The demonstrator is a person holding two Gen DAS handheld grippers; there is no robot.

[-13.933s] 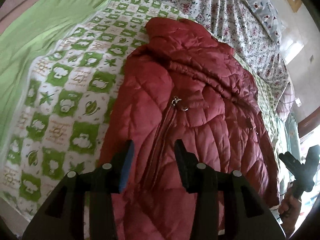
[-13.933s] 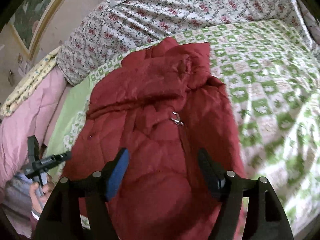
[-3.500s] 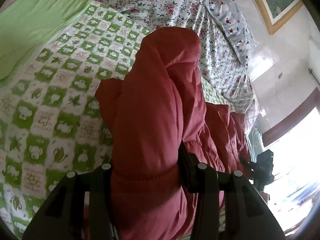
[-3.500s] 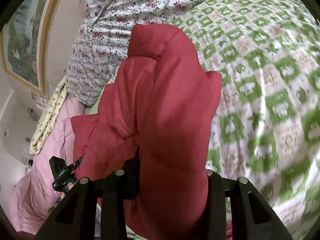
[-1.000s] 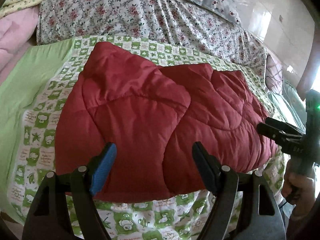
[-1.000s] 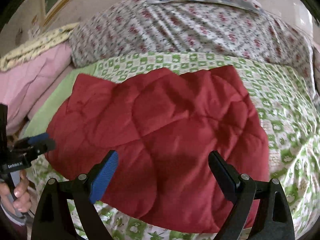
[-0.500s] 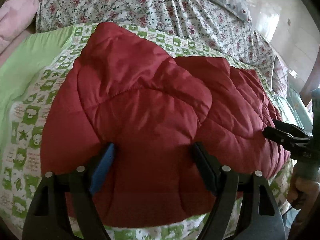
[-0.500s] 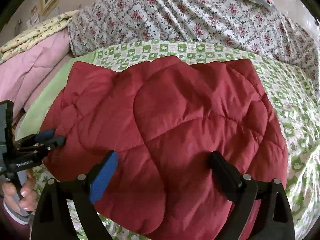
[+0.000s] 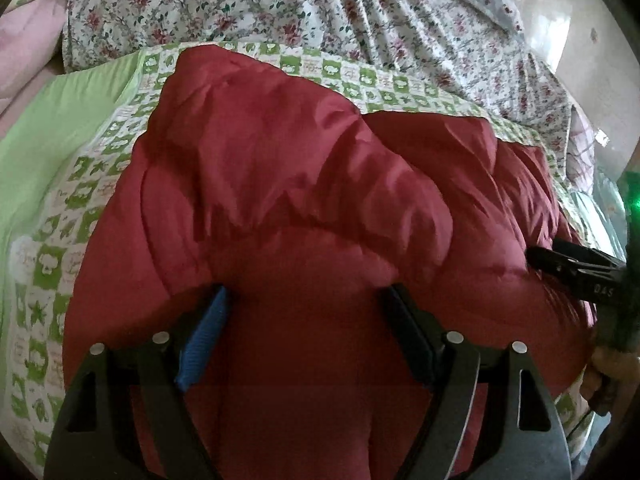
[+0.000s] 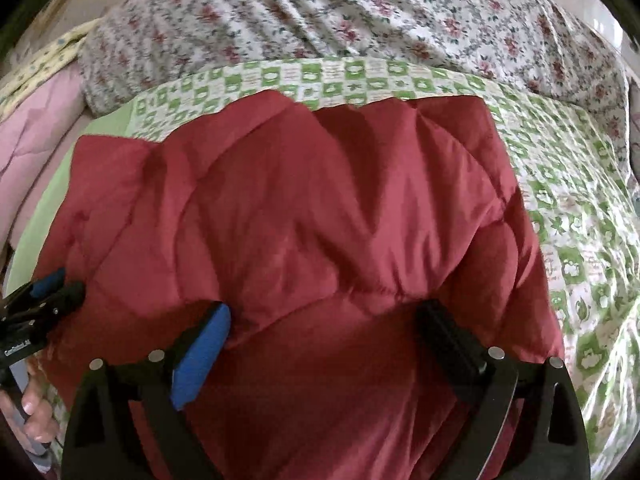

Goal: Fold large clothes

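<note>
The red quilted jacket [image 9: 304,184] lies folded into a thick bundle on the bed's green checked sheet [image 9: 52,264]. Both the left tongs [image 9: 304,312] and the right tongs [image 10: 324,332] stand spread wide, pressed into the padding at its near edge and gripping nothing. Risk: the puffy filling is likely to spring back, so a shallow or uneven bite could let the layers slip and the fold open.

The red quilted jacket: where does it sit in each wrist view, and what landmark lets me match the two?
Left wrist: red quilted jacket fills the centre, running under the left gripper.
Right wrist: it fills the centre, under the right gripper.
Shared landmark: the green checked sheet behind the jacket, below the floral quilt.
</note>
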